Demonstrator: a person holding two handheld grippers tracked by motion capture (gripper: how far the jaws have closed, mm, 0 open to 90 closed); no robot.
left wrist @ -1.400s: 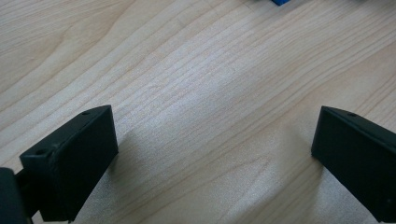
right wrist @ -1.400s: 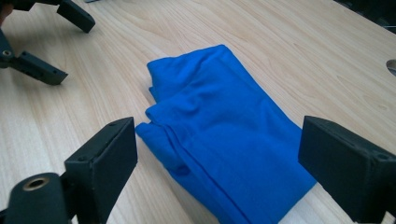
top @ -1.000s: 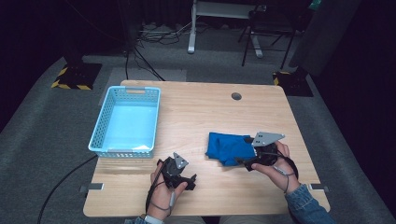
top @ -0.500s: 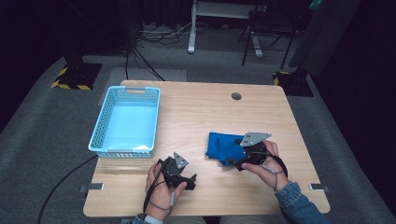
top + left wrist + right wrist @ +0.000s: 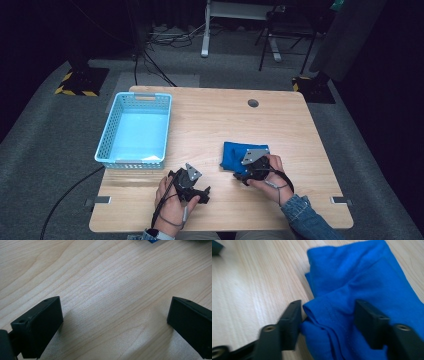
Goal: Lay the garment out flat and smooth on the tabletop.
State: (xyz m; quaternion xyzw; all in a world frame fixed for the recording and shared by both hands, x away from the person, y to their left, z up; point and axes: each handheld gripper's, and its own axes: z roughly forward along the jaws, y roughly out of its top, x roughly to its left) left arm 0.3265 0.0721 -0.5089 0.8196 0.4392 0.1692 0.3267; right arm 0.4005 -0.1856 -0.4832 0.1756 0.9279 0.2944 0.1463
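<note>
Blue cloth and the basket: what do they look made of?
Blue cloth: apparently soft knit fabric, matte; it creases and shows a stitched hem. Basket: probably light-blue moulded plastic, slightly glossy, with perforated lattice walls and a handle slot.

black tongs [image 5: 248, 172], grey three-cornered plate [image 5: 254, 155], black cable, denim sleeve [image 5: 306, 222].

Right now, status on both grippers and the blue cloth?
Left gripper open over bare table. Right gripper jaws just closing around a bunched fold of the blue cloth. Basket well clear, nothing in the way.
</note>
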